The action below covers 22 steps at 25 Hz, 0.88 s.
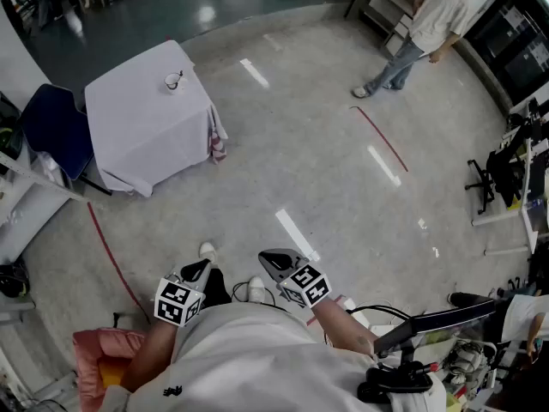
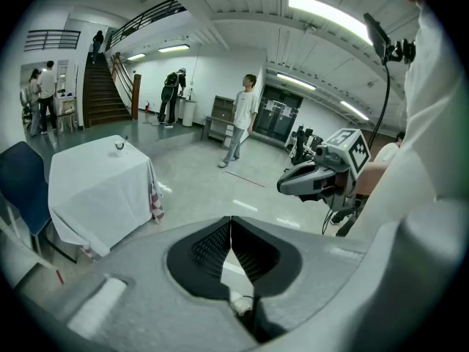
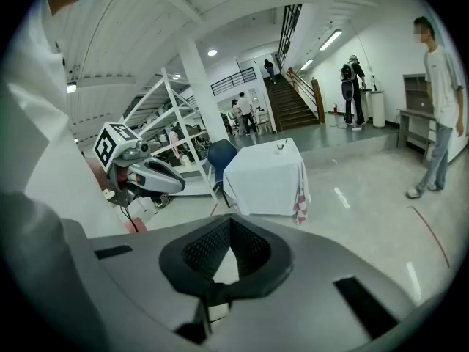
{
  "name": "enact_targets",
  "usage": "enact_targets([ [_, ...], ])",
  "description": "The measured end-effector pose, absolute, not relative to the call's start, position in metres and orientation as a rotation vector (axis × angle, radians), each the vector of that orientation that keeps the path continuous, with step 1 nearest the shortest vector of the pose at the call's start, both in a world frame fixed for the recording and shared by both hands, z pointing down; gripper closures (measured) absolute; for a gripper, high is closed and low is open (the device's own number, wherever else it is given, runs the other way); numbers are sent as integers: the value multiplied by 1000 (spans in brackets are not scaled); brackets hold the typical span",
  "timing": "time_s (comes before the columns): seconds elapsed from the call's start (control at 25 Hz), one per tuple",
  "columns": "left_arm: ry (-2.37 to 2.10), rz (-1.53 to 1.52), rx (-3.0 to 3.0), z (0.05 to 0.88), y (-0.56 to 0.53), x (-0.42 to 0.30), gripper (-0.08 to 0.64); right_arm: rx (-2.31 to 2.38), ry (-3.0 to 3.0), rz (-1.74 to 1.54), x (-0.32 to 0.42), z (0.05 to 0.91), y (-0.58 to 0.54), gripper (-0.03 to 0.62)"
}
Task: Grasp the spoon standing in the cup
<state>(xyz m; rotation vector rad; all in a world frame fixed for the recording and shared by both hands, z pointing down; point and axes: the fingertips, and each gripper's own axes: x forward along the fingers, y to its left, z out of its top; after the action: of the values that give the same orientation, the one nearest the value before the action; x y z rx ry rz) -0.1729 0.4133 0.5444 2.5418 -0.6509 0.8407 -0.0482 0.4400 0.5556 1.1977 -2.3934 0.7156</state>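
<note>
Square table (image 1: 141,123) stands far left on a polished grey floor (image 1: 326,170), draped to near floor level in a white cloth (image 1: 129,157). A red-and-white checked cloth (image 1: 218,147) shows under the drape at the near right corner. One small cup (image 1: 174,81) sits near the table's far right edge with a spoon (image 1: 179,76) in it, too small for detail. Blue chair (image 1: 53,127) stands against the table's left side. Red tape lines (image 1: 382,140) cross the floor.

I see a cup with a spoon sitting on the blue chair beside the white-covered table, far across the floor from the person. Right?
Not quite. The cup with the spoon sits on the white-covered table, not the blue chair, as the head view shows. The rest holds.
</note>
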Motion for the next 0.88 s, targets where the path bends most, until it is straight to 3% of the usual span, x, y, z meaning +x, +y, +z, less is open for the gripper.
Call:
enact_targets([
  [0.28,-672,728,2616,514,333,-181,548,1191,-2392,641,-72,531,368,586],
  [0.68,-654,684,2613,509,234,-259,547,1225,-2392,609,-142,501,261,583],
  [0.8,-672,652,2606,509,208,-252,548,1259,-2363,590,-127,494,242,508],
  [0.88,-688,643,2591,510,192,-244,546,1276,-2345,595,-114,494,228,505],
])
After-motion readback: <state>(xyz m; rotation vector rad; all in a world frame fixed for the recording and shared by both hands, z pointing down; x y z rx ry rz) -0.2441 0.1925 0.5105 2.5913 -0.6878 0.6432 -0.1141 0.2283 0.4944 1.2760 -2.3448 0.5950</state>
